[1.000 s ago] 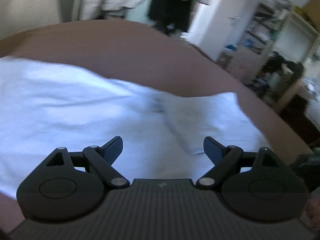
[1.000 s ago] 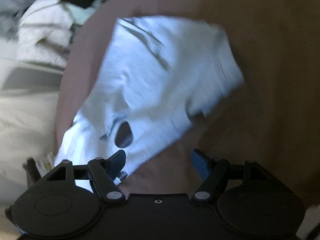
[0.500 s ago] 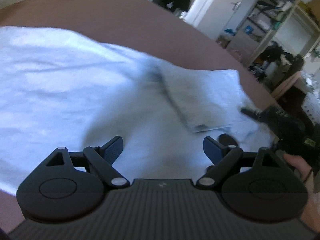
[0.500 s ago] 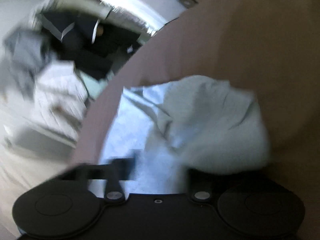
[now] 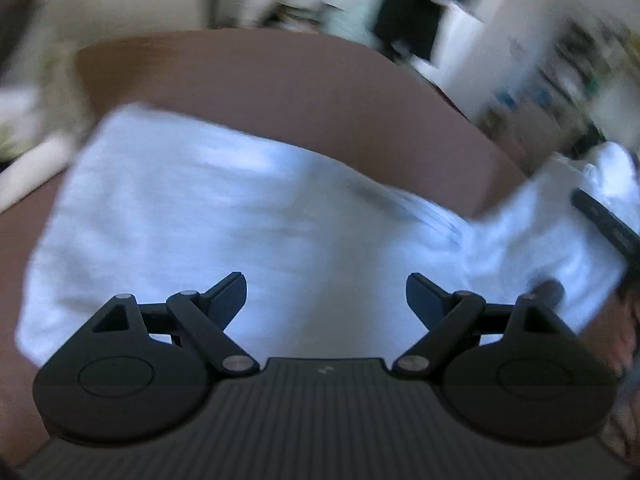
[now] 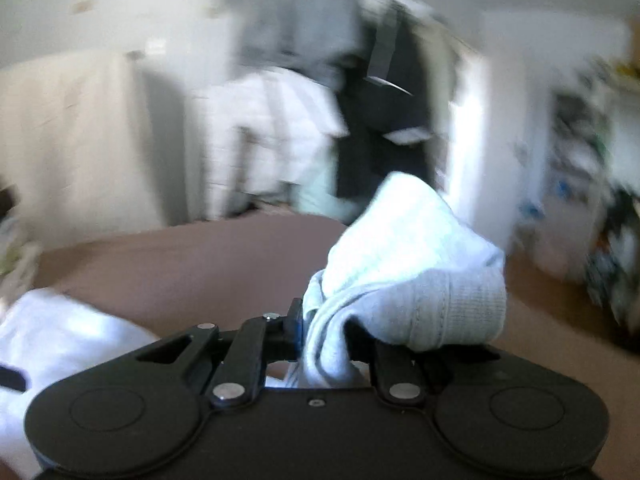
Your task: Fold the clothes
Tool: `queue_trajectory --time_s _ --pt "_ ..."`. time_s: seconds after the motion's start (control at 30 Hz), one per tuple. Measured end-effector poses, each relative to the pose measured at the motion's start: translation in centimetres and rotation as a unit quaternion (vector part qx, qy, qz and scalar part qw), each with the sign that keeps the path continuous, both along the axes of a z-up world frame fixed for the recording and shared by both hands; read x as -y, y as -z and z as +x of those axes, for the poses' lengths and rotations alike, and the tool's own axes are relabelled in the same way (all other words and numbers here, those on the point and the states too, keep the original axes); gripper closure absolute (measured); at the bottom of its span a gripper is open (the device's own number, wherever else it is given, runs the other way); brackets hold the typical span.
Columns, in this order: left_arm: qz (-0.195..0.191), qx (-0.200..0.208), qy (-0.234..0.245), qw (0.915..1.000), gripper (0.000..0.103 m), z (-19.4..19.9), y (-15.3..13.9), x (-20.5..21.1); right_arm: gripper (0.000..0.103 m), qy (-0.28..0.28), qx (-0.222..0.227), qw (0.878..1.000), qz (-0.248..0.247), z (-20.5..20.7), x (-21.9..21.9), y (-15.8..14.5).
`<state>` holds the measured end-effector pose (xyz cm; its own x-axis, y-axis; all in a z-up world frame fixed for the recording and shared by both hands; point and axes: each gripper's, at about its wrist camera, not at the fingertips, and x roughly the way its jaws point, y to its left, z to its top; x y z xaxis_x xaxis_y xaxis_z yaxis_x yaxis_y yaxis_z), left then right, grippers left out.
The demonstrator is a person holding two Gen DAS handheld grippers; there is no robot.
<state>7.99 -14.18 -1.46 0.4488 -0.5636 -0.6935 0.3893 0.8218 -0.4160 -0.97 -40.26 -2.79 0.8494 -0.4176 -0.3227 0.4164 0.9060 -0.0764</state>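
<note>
Brown bed (image 5: 280,92); left tongs (image 5: 324,296) spread above white garment (image 5: 200,220); right tongs (image 6: 324,332) pinching its cuff (image 6: 452,308).

Brown table top (image 5: 280,92), bare along its far edge. Behind it, pale wall (image 6: 80,128) on the left. Clothes hang past the table's far side: white garment (image 6: 280,120), dark garment (image 6: 384,112) just to its right, touching or overlapping, can't tell which. White door (image 6: 480,140) right of those. Cluttered shelving (image 6: 580,152) at far right, contents too blurred to name.
</note>
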Motion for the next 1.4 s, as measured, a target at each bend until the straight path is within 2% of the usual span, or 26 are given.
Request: queue_trajectory --time_s 0.07,0.13,0.2,0.27,0.33,0.37,0.43,0.5,0.53,0.57,0.6,0.63,0.73,0.77,0.8,0.83,0.87,0.9,0.97,1.03,1.1,1.17,1.23,1.3,1.37,1.4 --pt "-0.049 -0.030 -0.035 0.9978 0.017 1.3 -0.1 -2.8 0.089 -0.048 -0.004 0.999 -0.017 2.1 -3.8 -0.5" --pt "-0.073 -0.033 -0.051 0.9955 0.017 2.4 -0.1 -4.9 0.089 -0.090 -0.015 0.996 -0.025 4.2 -7.3 -0.1" --pt "-0.094 -0.033 -0.067 0.9927 0.016 3.5 0.0 -6.8 0.089 -0.125 -0.041 0.991 -0.023 6.0 -10.4 1.6" --pt "-0.082 -0.061 -0.074 0.9920 0.016 4.8 1.3 -7.5 0.088 -0.169 -0.109 0.980 -0.002 8.1 -12.8 4.3" --pt "-0.085 -0.104 -0.074 0.9883 0.016 5.8 3.1 -7.5 0.086 -0.207 -0.179 0.962 0.024 9.5 -14.2 7.0" --pt "-0.086 -0.122 -0.072 0.9861 0.017 6.2 3.9 -7.4 0.085 -0.223 -0.188 0.956 0.042 9.3 -14.3 7.5" --pt "-0.084 -0.136 -0.069 0.9847 0.017 6.6 4.7 -6.6 0.079 -0.255 -0.174 0.945 0.104 7.2 -13.3 6.9" --pt "-0.084 -0.124 -0.054 0.9872 0.017 6.4 4.3 -5.7 0.077 -0.293 -0.156 0.928 0.170 5.0 -11.9 5.7" --pt "-0.084 -0.117 -0.045 0.9886 0.016 6.3 4.2 -5.1 0.071 -0.308 -0.144 0.920 0.196 3.8 -11.2 4.9" --pt "-0.075 -0.109 -0.037 0.9905 0.016 6.0 4.0 -4.6 0.065 -0.311 -0.132 0.918 0.206 2.2 -10.5 3.9" --pt "-0.065 -0.101 -0.029 0.9923 0.016 5.8 3.8 -4.0 0.050 -0.297 -0.122 0.925 0.202 0.7 -9.7 3.2" --pt "-0.055 -0.094 -0.020 0.9939 0.016 5.5 3.7 -3.4 0.045 -0.282 -0.112 0.932 0.197 -0.6 -8.8 2.5" --pt "-0.002 -0.085 -0.001 0.9963 0.016 4.9 3.5 -2.3 0.042 -0.197 -0.108 0.957 0.184 -3.9 -5.4 2.8" --pt "0.020 -0.082 0.006 0.9964 0.016 4.6 3.7 -1.8 0.042 -0.167 -0.109 0.959 0.199 -4.8 -4.2 3.7" --pt "0.075 -0.067 0.008 0.9950 0.016 4.0 4.0 -1.0 0.042 -0.141 -0.108 0.958 0.227 -5.4 -2.6 4.9" --pt "0.135 -0.049 0.008 0.9897 0.016 3.4 4.4 -0.2 0.042 -0.117 -0.106 0.954 0.255 -6.1 -1.1 6.0" --pt "0.194 -0.031 0.009 0.9805 0.018 2.8 4.8 0.5 0.042 -0.101 -0.106 0.948 0.283 -6.8 0.0 7.0" --pt "0.232 -0.005 0.008 0.9727 0.018 1.9 4.8 1.2 0.042 -0.087 -0.110 0.941 0.307 -7.4 0.9 7.9" --pt "0.255 0.024 -0.007 0.9667 0.021 0.5 3.9 1.8 0.042 -0.078 -0.103 0.928 0.348 -7.8 2.1 9.0" --pt "0.244 0.061 -0.027 0.9675 0.025 -0.5 2.1 1.7 0.040 -0.079 -0.087 0.914 0.389 -8.2 2.7 9.7" --pt "0.193 0.115 -0.028 0.9741 0.025 -2.2 -0.6 1.0 0.035 -0.084 -0.070 0.894 0.435 -7.8 3.5 10.6" --pt "0.133 0.135 -0.006 0.9819 0.025 -3.1 -2.1 0.7 0.033 -0.080 -0.061 0.881 0.462 -6.4 3.8 11.4" --pt "0.082 0.111 0.018 0.9903 0.025 -3.0 -1.8 1.0 0.031 -0.085 -0.059 0.874 0.475 -4.3 3.3 12.6" --pt "0.042 0.063 0.023 0.9968 0.035 -1.8 -0.1 1.4 0.030 -0.108 -0.040 0.873 0.473 -3.1 2.9 13.0" --pt "0.007 0.006 0.015 0.9998 0.040 -0.2 2.0 1.8 0.046 -0.136 -0.031 0.869 0.475 -1.3 2.7 13.2" --pt "-0.010 -0.023 0.011 0.9996 0.040 0.6 3.1 2.0 0.074 -0.136 -0.032 0.871 0.471 -0.8 2.7 13.1"
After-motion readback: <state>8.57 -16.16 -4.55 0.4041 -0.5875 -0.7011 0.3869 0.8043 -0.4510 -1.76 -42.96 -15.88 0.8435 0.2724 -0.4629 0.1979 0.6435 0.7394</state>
